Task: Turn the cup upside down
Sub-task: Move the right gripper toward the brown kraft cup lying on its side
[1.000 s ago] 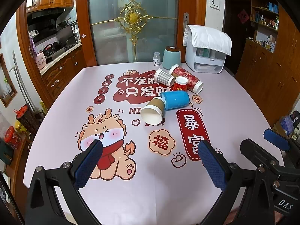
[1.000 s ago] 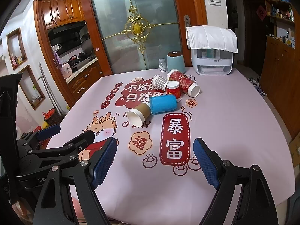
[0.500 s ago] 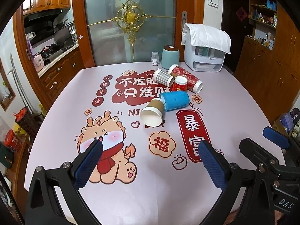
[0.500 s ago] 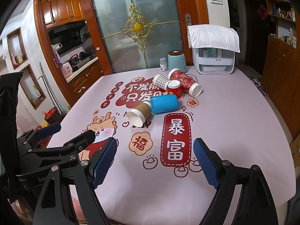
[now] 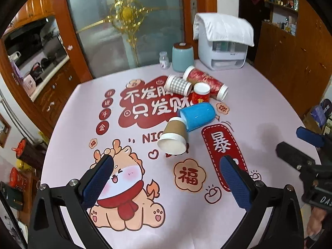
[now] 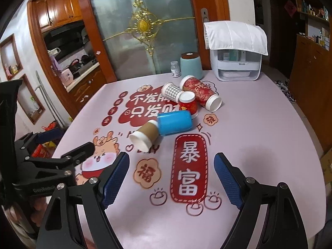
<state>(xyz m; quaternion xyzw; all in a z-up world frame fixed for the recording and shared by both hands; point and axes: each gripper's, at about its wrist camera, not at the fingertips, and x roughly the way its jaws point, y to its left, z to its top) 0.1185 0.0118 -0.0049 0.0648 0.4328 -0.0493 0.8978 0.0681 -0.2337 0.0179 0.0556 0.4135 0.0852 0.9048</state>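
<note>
Both tools hung empty over the printed tablecloth (image 5: 68, 112): the left gripper (image 5: 164, 178) had its jaws spread wide, and so did the right gripper (image 6: 171, 176).

The 5 cups lay in a cluster just right of centre in both views, well apart from either tool. The brown cup (image 5: 173, 136) lay on its side, its white mouth toward the cameras, its base against the blue cup (image 5: 197, 117). Behind them sat the small red cup (image 5: 199, 95), the checked cup (image 5: 178, 84) and the long red cup (image 5: 205, 82).

The likely trouble was crowding: a round cup on its side would probably roll from a glancing touch, and closing on 1 could shove its neighbours. Thin paper walls could crush under a hard squeeze.

Compared with 1 second before, the cluster sat larger and slightly higher in the left view, so that tool had advanced; the right view was barely changed.
</note>
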